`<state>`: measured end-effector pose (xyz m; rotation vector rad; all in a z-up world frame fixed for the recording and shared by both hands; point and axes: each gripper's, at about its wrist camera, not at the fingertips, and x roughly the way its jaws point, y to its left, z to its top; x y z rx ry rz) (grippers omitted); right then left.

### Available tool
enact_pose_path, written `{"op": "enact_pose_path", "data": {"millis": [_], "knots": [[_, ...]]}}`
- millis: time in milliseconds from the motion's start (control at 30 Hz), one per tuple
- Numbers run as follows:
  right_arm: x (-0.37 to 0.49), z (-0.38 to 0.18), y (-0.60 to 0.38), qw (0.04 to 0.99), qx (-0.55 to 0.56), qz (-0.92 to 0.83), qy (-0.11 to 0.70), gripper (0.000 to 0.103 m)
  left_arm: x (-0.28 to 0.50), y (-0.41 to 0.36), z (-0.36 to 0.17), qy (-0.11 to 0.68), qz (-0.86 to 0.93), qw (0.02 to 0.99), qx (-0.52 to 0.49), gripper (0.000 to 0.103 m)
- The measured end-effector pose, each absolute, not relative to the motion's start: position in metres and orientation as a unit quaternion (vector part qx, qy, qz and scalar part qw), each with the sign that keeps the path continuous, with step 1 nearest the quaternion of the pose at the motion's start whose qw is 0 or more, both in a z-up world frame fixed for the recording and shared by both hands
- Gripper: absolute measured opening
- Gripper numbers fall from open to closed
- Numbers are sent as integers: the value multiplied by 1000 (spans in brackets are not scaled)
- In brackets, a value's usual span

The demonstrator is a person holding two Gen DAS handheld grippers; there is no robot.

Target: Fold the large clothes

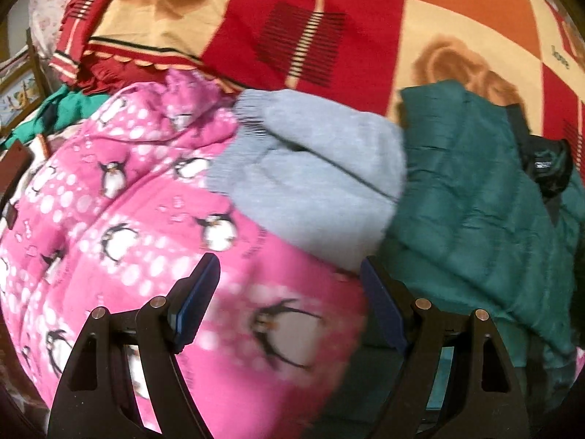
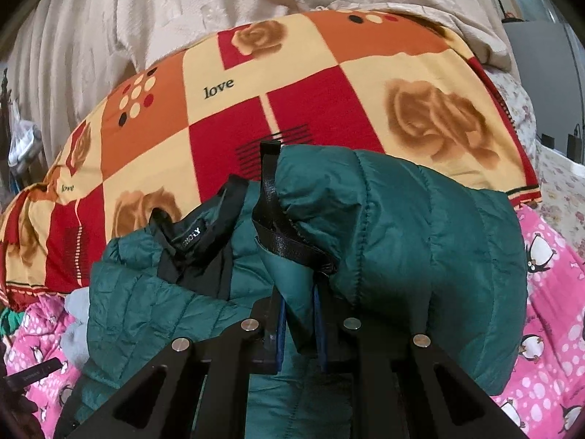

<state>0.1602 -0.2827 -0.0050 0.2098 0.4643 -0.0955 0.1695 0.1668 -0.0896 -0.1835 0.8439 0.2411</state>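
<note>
While the left hand-held gripper point(image 1: 290, 303) hangs with its jaws spread wide and nothing between them, the right hand-held gripper point(image 2: 299, 329) is closed narrowly on a fold of the green quilted puffer jacket point(image 2: 384, 241), the teal fabric pinched between its blue pads point(image 2: 280, 333).

The jacket lies bunched on the bed, resting partly on the pink penguin-print fleece blanket point(image 1: 146, 226) and partly on the red, orange and cream patchwork blanket point(image 2: 292, 87) printed with roses and the word "love". In the right wrist view the jacket's black collar lining and its label point(image 2: 193, 241) face up toward the left, and a black ribbon strap point(image 2: 272, 201) runs up from the pinched fold, its end standing just above the jacket's upper edge.

In the left wrist view the jacket point(image 1: 475, 197) lies to the right, beyond the right-hand finger. A grey knit garment with an elastic cuff point(image 1: 310, 168) sits between the jacket and the pink blanket, touching both and lying on top of the pink fleece. The open left jaws hover above the pink blanket near the grey garment's lower edge; whether they touch the fleece cannot be told.

A cream textured bedspread point(image 2: 182, 3) covers the bed's far side, beyond the patchwork blanket.
</note>
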Motion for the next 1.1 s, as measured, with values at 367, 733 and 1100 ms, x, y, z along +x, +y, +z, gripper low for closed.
{"op": "enact_pose_path", "data": {"millis": [367,733,1100], "knots": [[165,0,-250,970,61,-41,231,12,165,191,-94,412,128,897,-100,80],[165,-2,-223,972,34,-30,232,12,166,192,-91,411,123,895,-120,80],[172,0,-187,967,62,-7,249,12,170,193,-90,416,132,893,-106,80]]}}
